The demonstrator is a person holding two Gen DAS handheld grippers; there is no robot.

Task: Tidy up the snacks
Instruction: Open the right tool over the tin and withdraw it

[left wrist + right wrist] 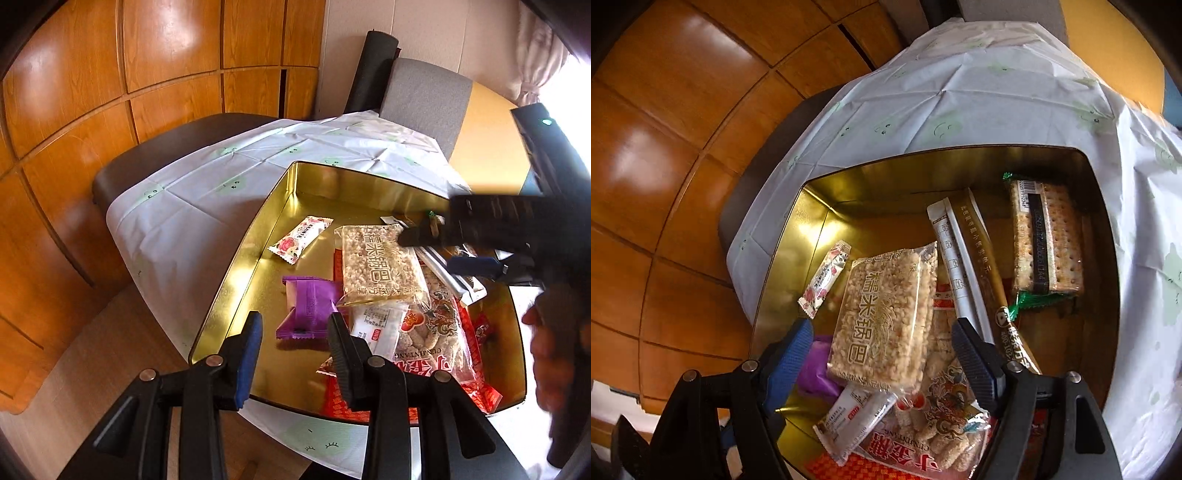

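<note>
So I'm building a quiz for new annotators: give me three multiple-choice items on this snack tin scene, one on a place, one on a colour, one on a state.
1. Where does the rice cracker pack lie?
A. Inside the gold tin
B. On the cloth beside it
C. On the chair

2. What colour is the wrapper nearest the left gripper?
A. Green
B. Purple
C. Blue

3. How is the right gripper?
A. Shut on a pack
B. Open, above the snacks
C. Out of view

Key: 1 A, the tin's walls surround it; 2 B, the purple wrapper lies just ahead of its fingers; 3 B, its fingers stand apart, pressing nothing.
</note>
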